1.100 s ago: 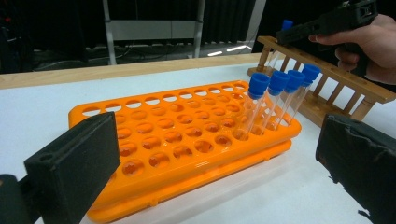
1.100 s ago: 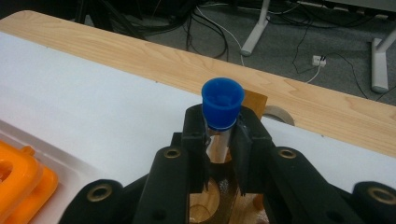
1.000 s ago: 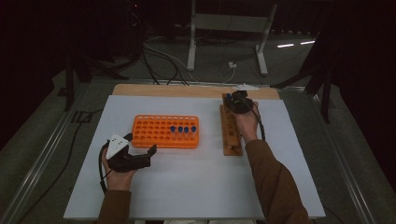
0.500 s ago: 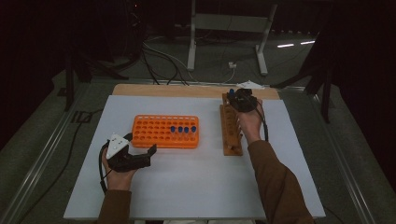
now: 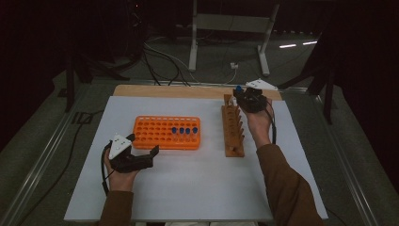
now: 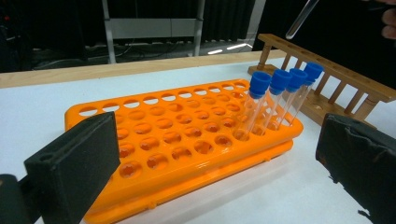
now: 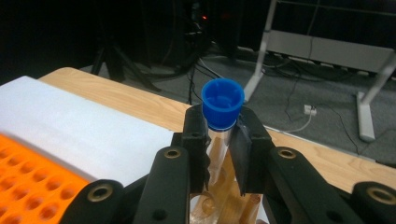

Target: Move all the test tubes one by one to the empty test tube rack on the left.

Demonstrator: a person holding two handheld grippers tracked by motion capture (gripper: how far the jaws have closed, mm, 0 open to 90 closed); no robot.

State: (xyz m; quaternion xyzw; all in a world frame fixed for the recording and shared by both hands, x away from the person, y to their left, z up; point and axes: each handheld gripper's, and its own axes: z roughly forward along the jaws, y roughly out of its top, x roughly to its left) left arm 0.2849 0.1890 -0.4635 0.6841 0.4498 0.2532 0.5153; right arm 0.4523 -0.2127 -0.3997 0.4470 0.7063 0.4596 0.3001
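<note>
Orange rack (image 6: 187, 140), four blue-capped tubes (image 6: 280, 100)

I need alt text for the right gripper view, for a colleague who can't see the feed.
The right gripper has its black fingers shut on a clear test tube with a blue cap, held upright above the wooden rack. To the left lie the white table top and a corner of the orange rack; dark floor and cables lie behind.

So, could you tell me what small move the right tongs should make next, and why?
Probably carry the blue-capped tube across toward the orange rack. The right tongs are shut on it just below the cap, above the wooden rack, and four capped tubes already stand in a row in the orange rack, with open holes beside them.
</note>
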